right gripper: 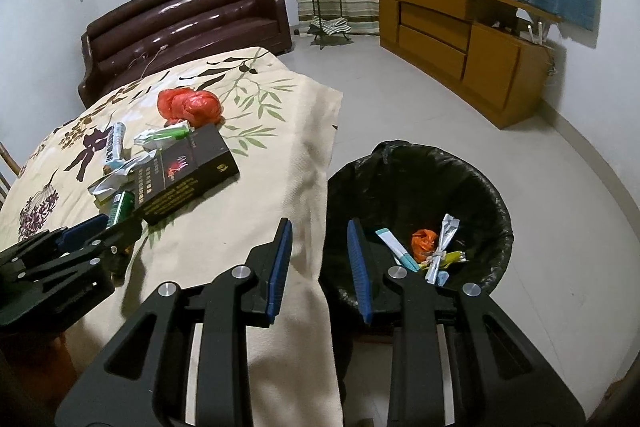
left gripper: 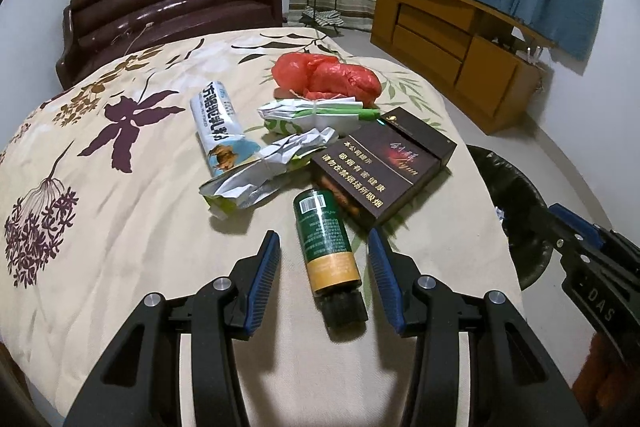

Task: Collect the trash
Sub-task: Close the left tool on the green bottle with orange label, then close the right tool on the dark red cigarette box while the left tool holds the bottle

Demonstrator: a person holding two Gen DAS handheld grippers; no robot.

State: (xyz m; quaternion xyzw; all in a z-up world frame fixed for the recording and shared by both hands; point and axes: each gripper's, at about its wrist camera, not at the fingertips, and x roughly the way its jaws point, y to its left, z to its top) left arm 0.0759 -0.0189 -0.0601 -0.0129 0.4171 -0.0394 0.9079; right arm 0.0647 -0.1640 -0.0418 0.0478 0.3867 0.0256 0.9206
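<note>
A floral cloth fills the left-wrist frame. At its centre the trash lies heaped: a dark glossy carton, a crinkled red plastic bag, crumpled wrappers and a green cylindrical bottle. The left gripper straddles the bottle, pads clear. The right gripper, narrowly parted and empty, hangs over the black-lined bin at lower right.
</note>
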